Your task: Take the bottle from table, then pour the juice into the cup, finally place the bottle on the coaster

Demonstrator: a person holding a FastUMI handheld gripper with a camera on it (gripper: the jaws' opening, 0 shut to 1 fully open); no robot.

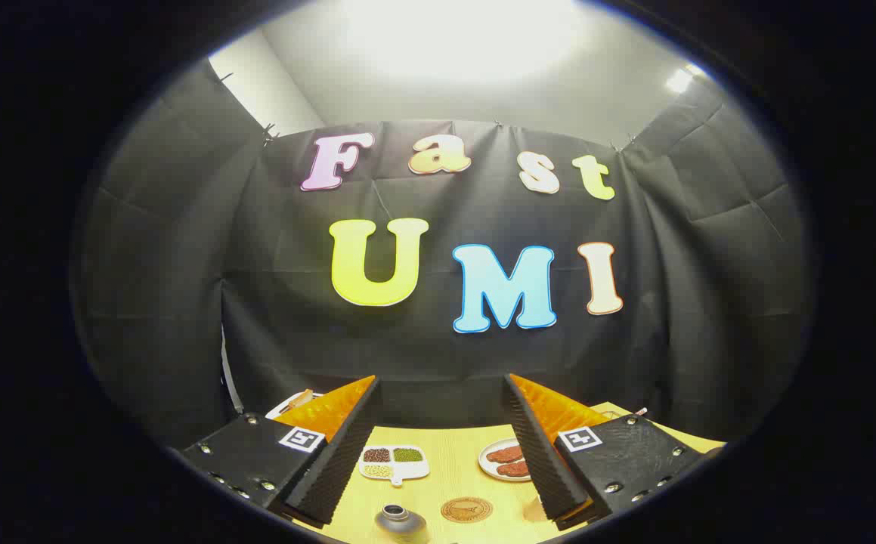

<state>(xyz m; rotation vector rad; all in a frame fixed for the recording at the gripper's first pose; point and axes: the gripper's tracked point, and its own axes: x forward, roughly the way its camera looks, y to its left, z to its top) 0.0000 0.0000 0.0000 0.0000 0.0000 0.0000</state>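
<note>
My gripper [441, 393] is held high above the wooden table [453, 472], its two fingers wide apart and nothing between them. Far below, between the fingers, I see the dark top of a bottle [400, 521] near the table's front. A round brown coaster [466, 509] lies just to the right of it. The cup is hidden from me.
Beyond the bottle lies a white divided dish [394, 461] with beans in its compartments. A white plate [504, 459] with reddish pieces sits beside the right finger. Another white dish [294, 402] peeks out behind the left finger. The booth's black cloth wall stands behind the table.
</note>
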